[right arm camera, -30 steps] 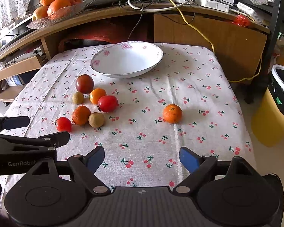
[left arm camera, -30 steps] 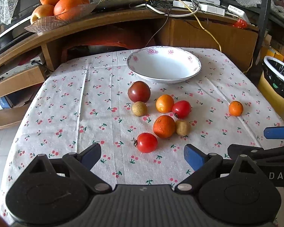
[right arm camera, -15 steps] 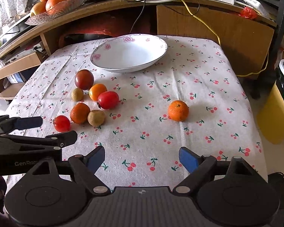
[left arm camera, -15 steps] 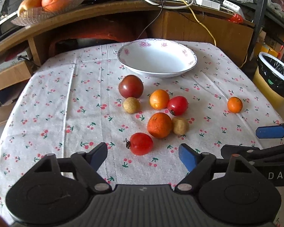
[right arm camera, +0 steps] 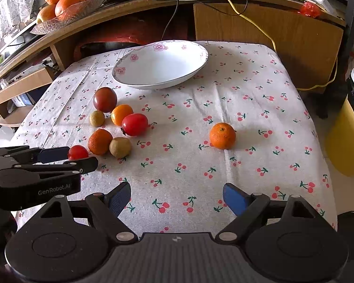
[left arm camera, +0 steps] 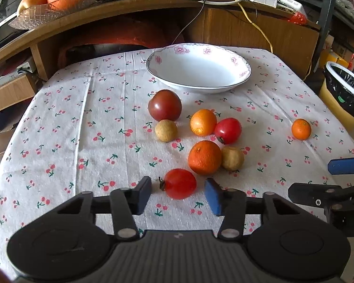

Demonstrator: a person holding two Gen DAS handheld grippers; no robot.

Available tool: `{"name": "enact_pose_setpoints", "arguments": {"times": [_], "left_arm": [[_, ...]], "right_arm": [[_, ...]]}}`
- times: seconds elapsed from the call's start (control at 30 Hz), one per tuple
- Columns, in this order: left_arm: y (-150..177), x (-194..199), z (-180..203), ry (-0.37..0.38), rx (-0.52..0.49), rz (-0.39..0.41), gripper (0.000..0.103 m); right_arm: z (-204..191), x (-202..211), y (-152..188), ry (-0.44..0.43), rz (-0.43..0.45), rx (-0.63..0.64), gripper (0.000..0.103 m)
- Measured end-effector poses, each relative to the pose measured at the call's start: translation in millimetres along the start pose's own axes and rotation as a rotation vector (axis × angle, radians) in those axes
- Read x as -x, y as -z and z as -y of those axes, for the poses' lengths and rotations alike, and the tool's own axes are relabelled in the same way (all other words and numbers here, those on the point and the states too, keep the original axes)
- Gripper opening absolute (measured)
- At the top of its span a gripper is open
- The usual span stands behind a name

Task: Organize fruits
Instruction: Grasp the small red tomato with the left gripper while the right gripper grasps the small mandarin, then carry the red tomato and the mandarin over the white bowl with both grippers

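Left gripper: my left gripper (left arm camera: 178, 194) sits low over the near part of the cloth, its two blue-padded fingers spread on either side of a small red tomato (left arm camera: 180, 183), with a gap on each side; neither pad touches it.
Right gripper: my right gripper (right arm camera: 177, 198) hangs over bare cloth at the near right, fingers wide apart, holding nothing.
Fruit cluster: just beyond the small red tomato lie a large orange (left arm camera: 204, 157) touching a tan round fruit (left arm camera: 232, 158); farther on, a second red tomato (left arm camera: 228, 130) against a smaller orange (left arm camera: 203, 122), another tan fruit (left arm camera: 166, 130), and a dark red tomato (left arm camera: 165, 105).
Lone mandarin: a mandarin (right arm camera: 222, 135) rests well apart, to the right of the cluster.
Bowl: the white floral bowl (left arm camera: 167, 75) stands at the far side of the cherry-print tablecloth (left arm camera: 59, 127).
Background: a glass dish of oranges (left arm camera: 56, 7) on the wooden shelf, far left.
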State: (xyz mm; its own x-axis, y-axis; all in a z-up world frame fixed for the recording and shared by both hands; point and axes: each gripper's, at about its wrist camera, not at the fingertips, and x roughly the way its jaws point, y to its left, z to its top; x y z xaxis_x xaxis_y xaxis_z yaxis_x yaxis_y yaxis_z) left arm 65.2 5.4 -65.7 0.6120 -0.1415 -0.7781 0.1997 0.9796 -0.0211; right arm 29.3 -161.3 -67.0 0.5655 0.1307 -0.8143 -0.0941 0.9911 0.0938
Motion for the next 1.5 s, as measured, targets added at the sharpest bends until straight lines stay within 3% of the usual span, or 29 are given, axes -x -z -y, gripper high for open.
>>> {"name": "enact_pose_setpoints", "arguments": {"times": [0.17,0.47,0.7,0.8,0.9,1.13,1.5], "left_arm": [[-2,0,-2,0.017,-0.006,-0.010,0.040],[-4,2,-2,0.061,-0.030,-0.019,0.039],[-9,8,1,0.079,-0.035,-0.002,0.039],[-8,8,1,0.088,-0.038,-0.003,0.039],[-9,8,1,0.088,-0.039,-0.005,0.039],[-8,6,1,0.084,-0.043,-0.011,0.039],[4,7,4,0.077,-0.063,-0.023,0.038]], "right_arm": [[8,2,-9,0.028,0.022,0.005,0.077],[28,-3,-29,0.102,0.051,0.027,0.072],[31,-18,-39,0.105,0.036,0.043,0.063],[31,-26,-43,0.112,0.023,0.055,0.057],[37,-36,-44,0.111,-0.011,0.033,0.044],[40,-36,-46,0.090,-0.007,0.024,0.024],[9,-12,-24,0.022,-0.012,0.105,0.023]]}}
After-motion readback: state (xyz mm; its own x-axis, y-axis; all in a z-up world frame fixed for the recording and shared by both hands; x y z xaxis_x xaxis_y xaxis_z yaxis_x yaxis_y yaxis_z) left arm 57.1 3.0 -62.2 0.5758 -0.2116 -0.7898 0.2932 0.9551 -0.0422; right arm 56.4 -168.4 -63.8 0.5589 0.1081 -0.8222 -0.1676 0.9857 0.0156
